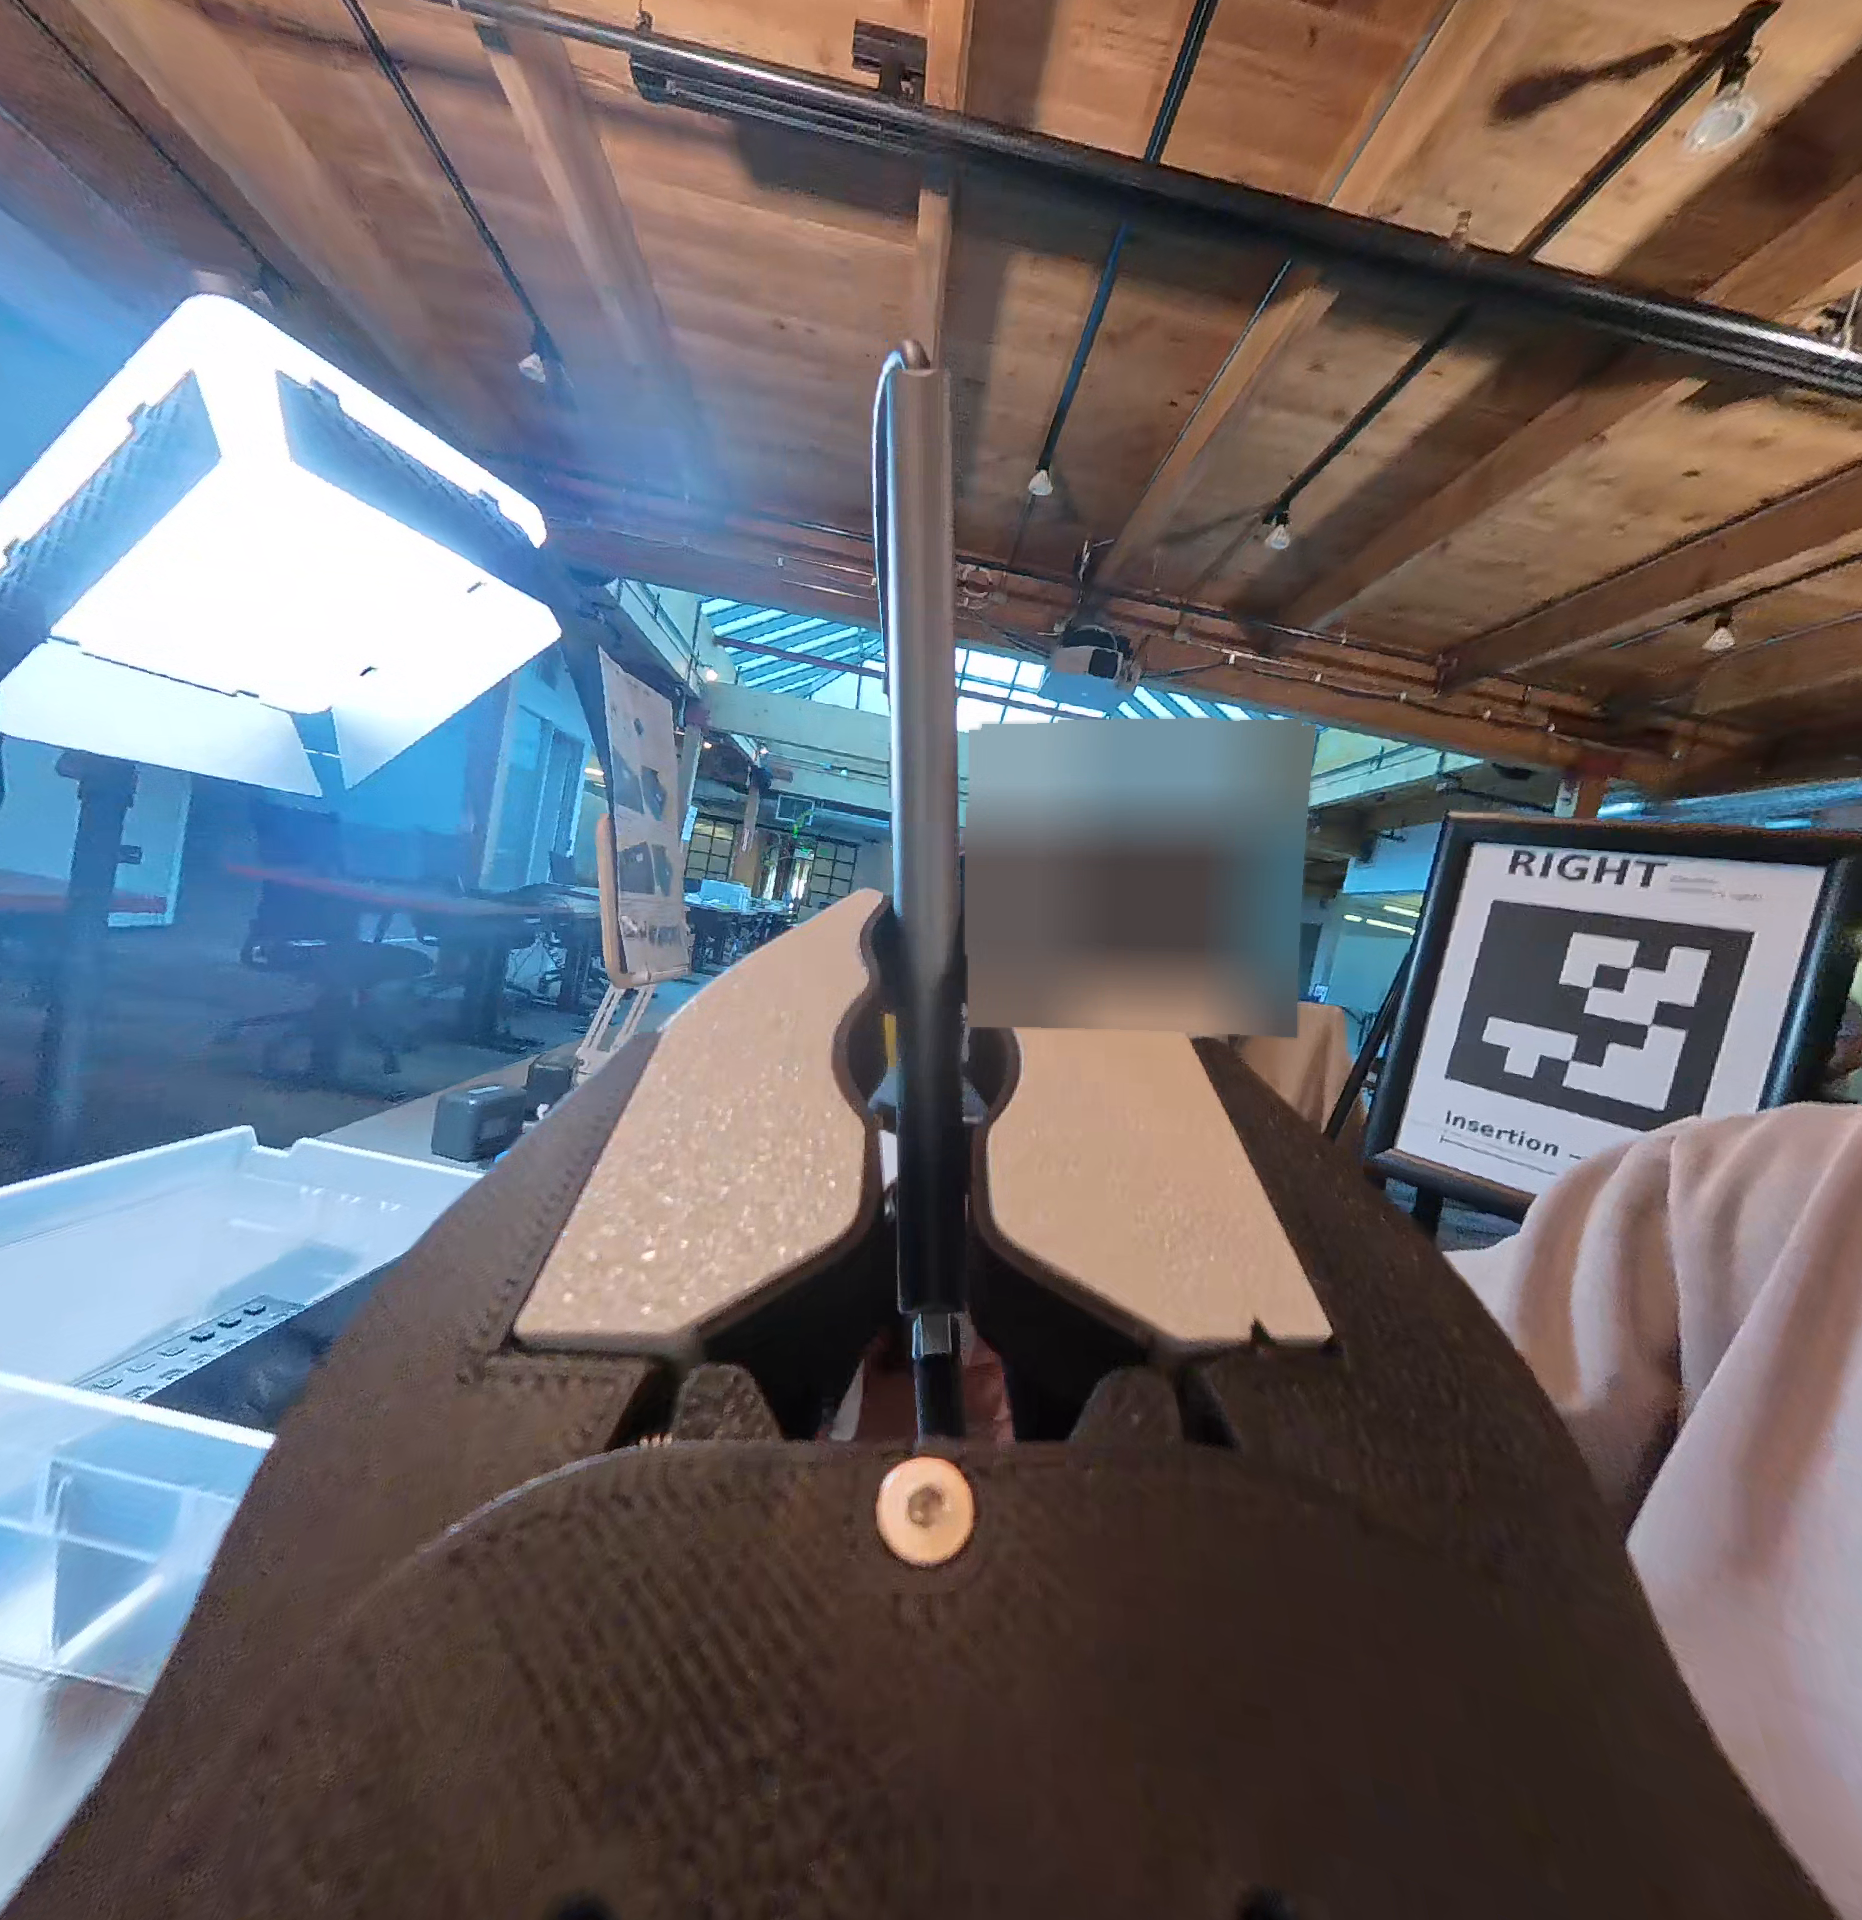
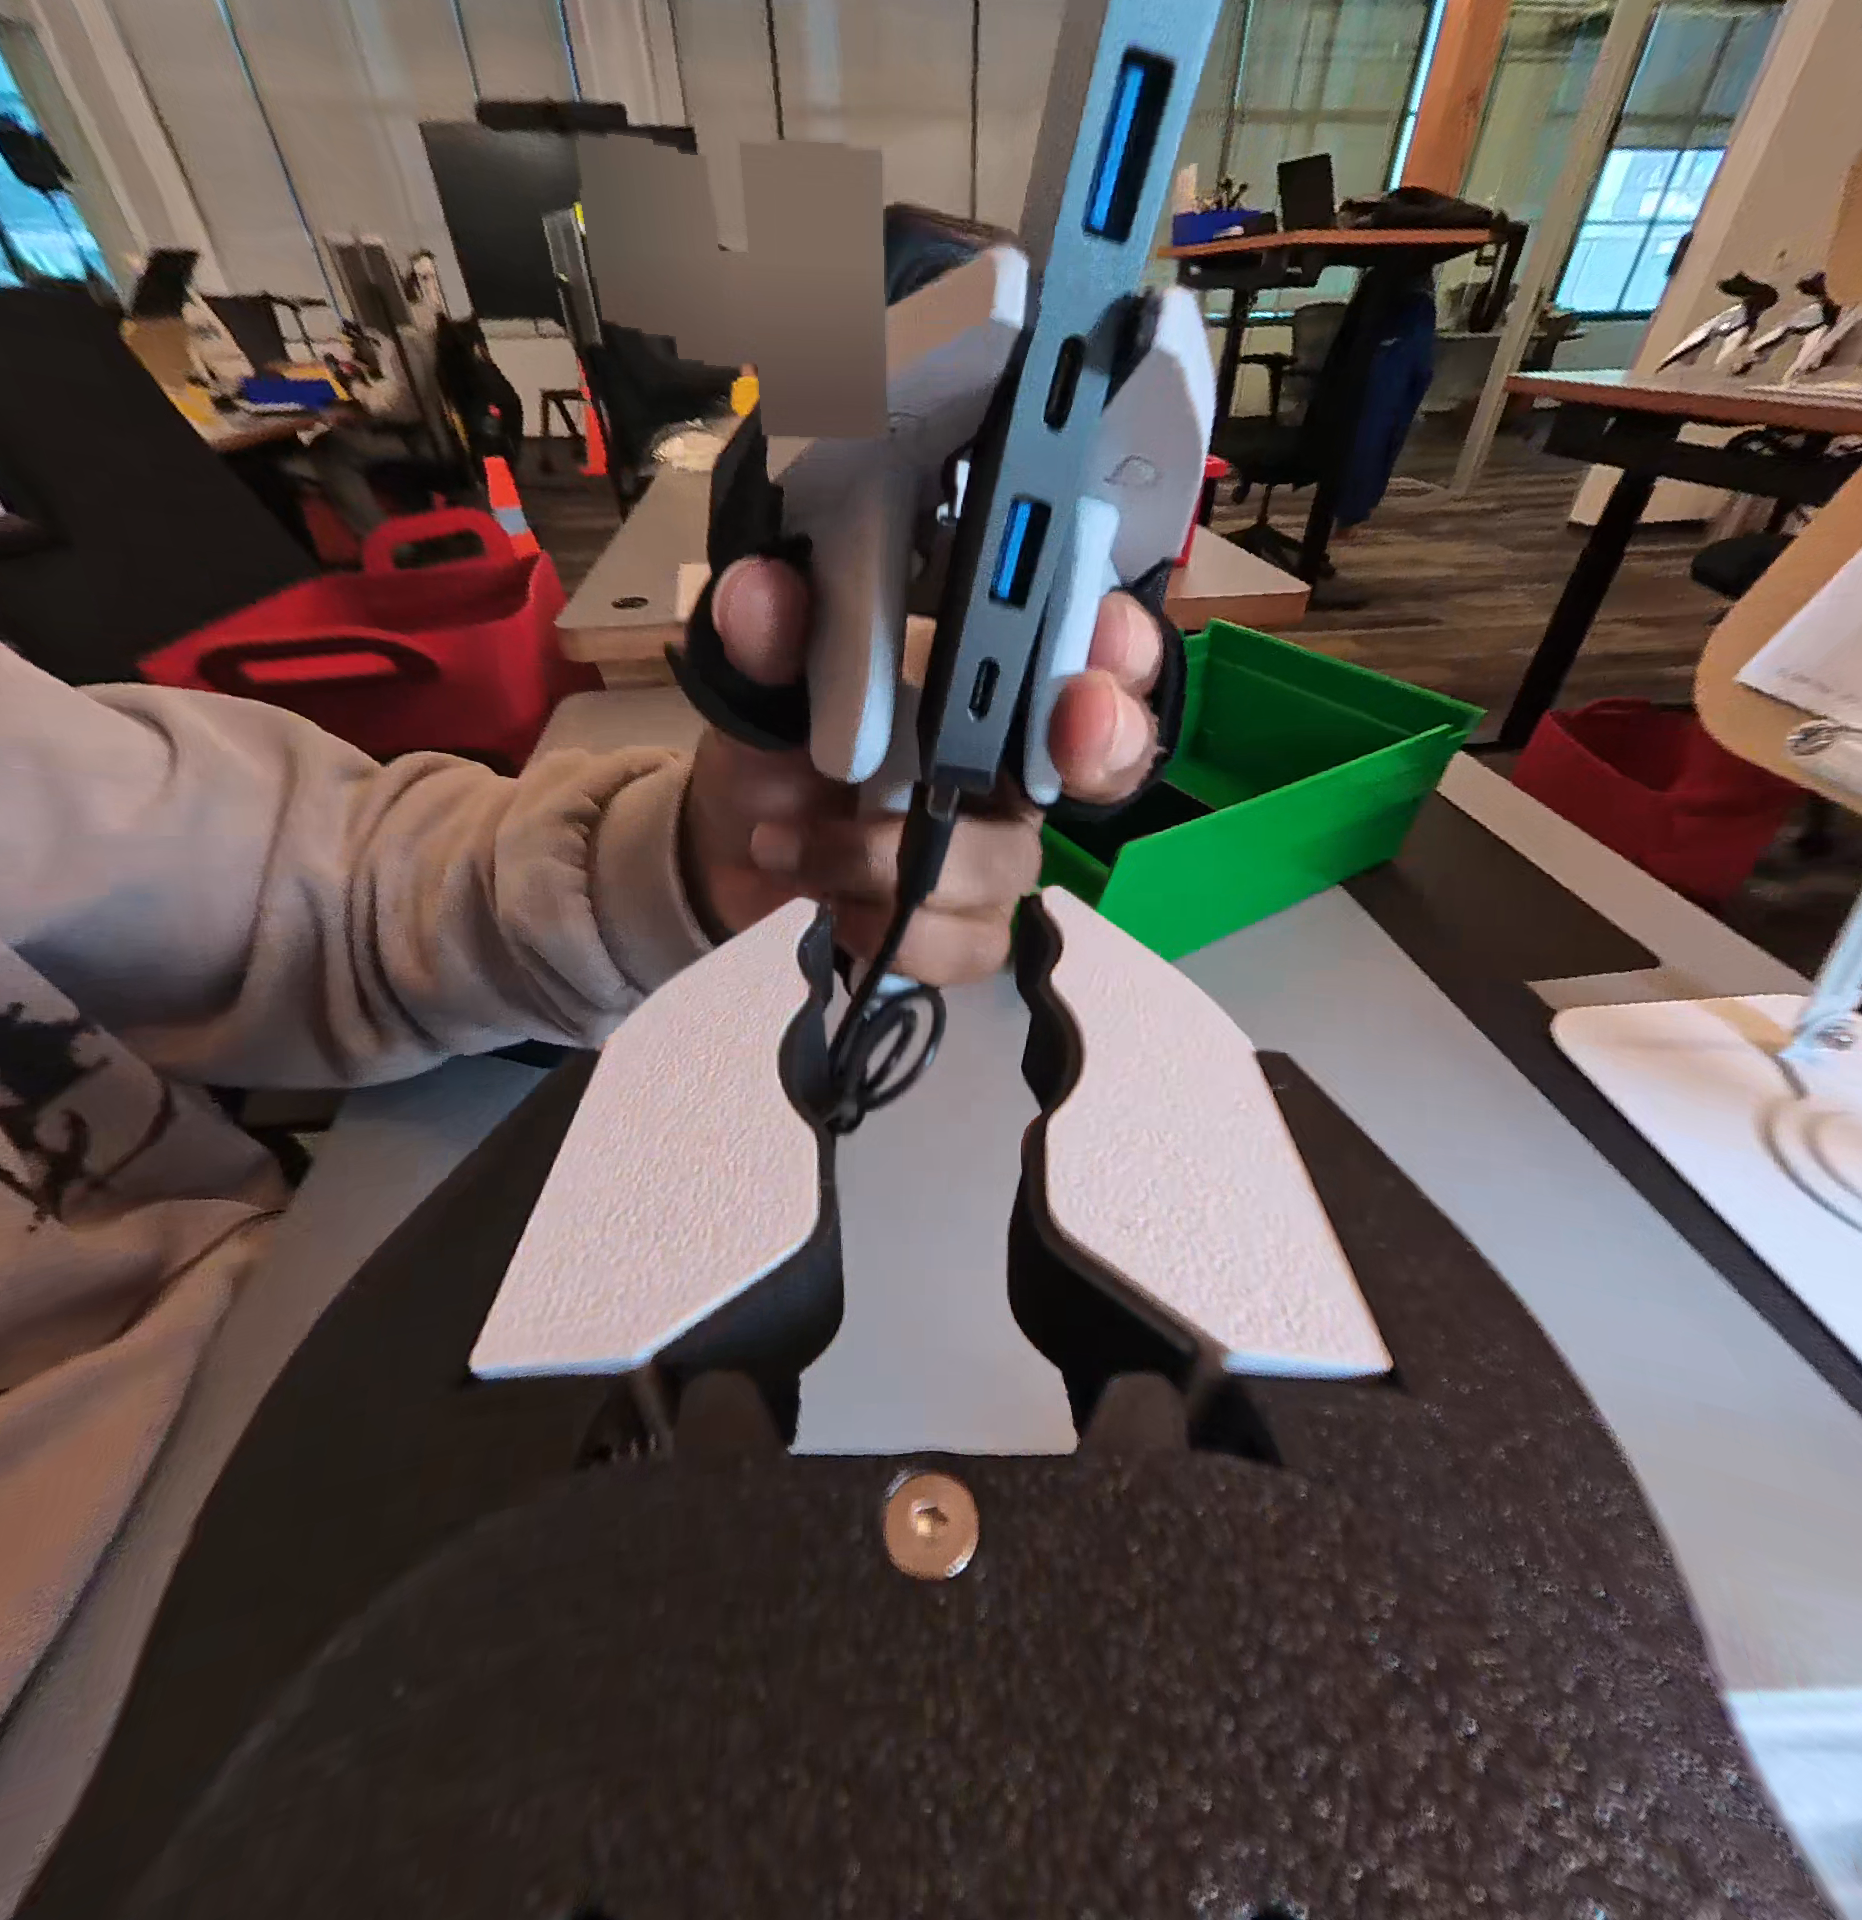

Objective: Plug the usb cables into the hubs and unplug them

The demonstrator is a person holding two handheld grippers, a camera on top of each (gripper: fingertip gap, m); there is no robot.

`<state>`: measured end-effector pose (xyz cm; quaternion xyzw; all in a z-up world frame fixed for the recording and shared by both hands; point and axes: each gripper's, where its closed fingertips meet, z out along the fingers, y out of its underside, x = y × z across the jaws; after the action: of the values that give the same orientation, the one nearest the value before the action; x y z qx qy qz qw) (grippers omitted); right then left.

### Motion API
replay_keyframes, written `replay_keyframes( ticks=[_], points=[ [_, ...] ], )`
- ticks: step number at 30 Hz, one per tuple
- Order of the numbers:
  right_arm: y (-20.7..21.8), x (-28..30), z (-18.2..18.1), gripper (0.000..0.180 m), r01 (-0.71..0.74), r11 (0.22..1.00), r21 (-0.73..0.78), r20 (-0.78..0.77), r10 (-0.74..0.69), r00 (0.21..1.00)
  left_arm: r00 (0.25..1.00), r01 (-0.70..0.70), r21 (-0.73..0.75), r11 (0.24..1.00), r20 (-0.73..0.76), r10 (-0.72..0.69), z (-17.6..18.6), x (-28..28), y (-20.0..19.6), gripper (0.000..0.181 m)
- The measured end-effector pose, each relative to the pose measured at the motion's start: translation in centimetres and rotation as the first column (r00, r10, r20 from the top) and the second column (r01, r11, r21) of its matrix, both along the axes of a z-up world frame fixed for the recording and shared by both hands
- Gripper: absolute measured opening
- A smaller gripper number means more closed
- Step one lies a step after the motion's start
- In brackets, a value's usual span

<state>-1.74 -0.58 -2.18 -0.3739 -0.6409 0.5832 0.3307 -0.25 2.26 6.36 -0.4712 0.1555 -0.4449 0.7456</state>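
My left gripper (image 1: 927,987) points up toward the ceiling and is shut on a slim grey USB hub (image 1: 922,727), seen edge-on and upright between its pads. A black cable plug (image 1: 932,1351) sits in the hub's near end. In the right wrist view the left gripper (image 2: 1088,301) is held by a hand and the hub (image 2: 1020,499) shows blue and small dark ports. The black cable (image 2: 885,1039) hangs from the hub's lower end and coils between my fingertips. My right gripper (image 2: 927,935) is open below the hub, near the cable but not closed on it.
A green bin (image 2: 1270,810) stands on the grey table (image 2: 1374,1091) behind the hub. A white stand base (image 2: 1685,1091) is at the right. A white tray (image 1: 127,1247), a bright light panel (image 1: 262,551) and a framed marker sign (image 1: 1602,997) surround the left gripper. A beige sleeve (image 2: 283,831) crosses from the left. The left gripper's tips are roughly 9 cm from the right gripper's.
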Motion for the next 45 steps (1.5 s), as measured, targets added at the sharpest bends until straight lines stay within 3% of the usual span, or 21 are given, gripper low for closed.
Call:
replay_keyframes(
  ticks=[1, 3, 7, 15, 18, 22, 27, 34, 36, 38, 42, 45],
  points=[
    [0.0, 0.0, 0.2, 0.031, 0.002, 1.000, -0.021, -0.006, -0.002, 1.000, 1.000, -0.003, 0.005, 1.000, -0.012, 0.004, -0.2, 0.3, 0.1, 0.011],
    [0.3, -0.1, 0.5, 0.008, 0.027, 0.999, -0.027, -0.034, -0.028, 0.999, 1.000, -0.006, 0.026, 1.000, -0.011, 0.006, -0.4, 0.6, 0.1, 0.011],
    [0.3, 0.0, 0.3, 0.007, 0.017, 0.999, -0.037, -0.025, -0.018, 1.000, 1.000, 0.003, 0.039, 0.999, -0.030, -0.002, -0.6, 0.7, 0.0, 0.012],
    [1.0, 0.2, -0.8, 0.007, 0.028, 0.999, 0.023, 0.052, -0.029, 0.998, 0.947, -0.082, -0.044, 0.996, -0.314, 0.064, -2.2, -0.3, 0.2, 0.013],
    [1.0, 0.1, -1.0, 0.007, 0.033, 0.999, 0.019, 0.063, -0.034, 0.997, 0.932, -0.108, -0.037, 0.993, -0.353, 0.088, -2.4, 0.0, 0.3, 0.012],
    [1.4, 0.1, 0.3, 0.008, 0.043, 0.992, -0.116, 0.019, -0.041, 0.999, 0.972, -0.109, -0.001, 0.994, -0.211, 0.107, -0.8, -0.2, 0.0, 0.011],
    [1.3, 0.1, 0.7, 0.011, 0.040, 0.991, -0.130, -0.018, -0.043, 0.999, 0.996, -0.059, -0.003, 0.998, -0.068, 0.058, -0.4, -0.5, 0.0, 0.011],
    [0.9, 0.1, 0.0, 0.008, 0.033, 0.996, -0.082, 0.040, -0.029, 0.999, 0.994, -0.109, 0.024, 0.994, 0.002, 0.109, 0.6, -1.6, -0.3, 0.011],
    [1.9, -0.7, -3.6, 0.008, 0.111, 0.987, 0.118, 0.143, -0.127, 0.981, 0.985, -0.157, 0.071, 0.985, 0.087, 0.150, 2.7, -4.0, -1.5, 0.011],
    [2.4, -0.9, -4.3, 0.008, 0.126, 0.983, 0.132, 0.144, -0.145, 0.979, 0.976, -0.215, 0.124, 0.969, 0.075, 0.207, 4.5, -6.1, -3.1, 0.011],
    [6.6, 0.2, -0.7, 0.008, 0.232, 0.972, 0.028, 0.066, -0.233, 0.970, 0.954, -0.298, 0.154, 0.942, 0.030, 0.297, 6.2, -8.7, -5.2, 0.011],
    [12.3, 2.1, -0.6, 0.008, 0.409, 0.903, 0.130, 0.049, -0.418, 0.907, 0.935, -0.347, 0.137, 0.928, -0.022, 0.353, 5.6, -9.1, -4.6, 0.011]
  ],
)
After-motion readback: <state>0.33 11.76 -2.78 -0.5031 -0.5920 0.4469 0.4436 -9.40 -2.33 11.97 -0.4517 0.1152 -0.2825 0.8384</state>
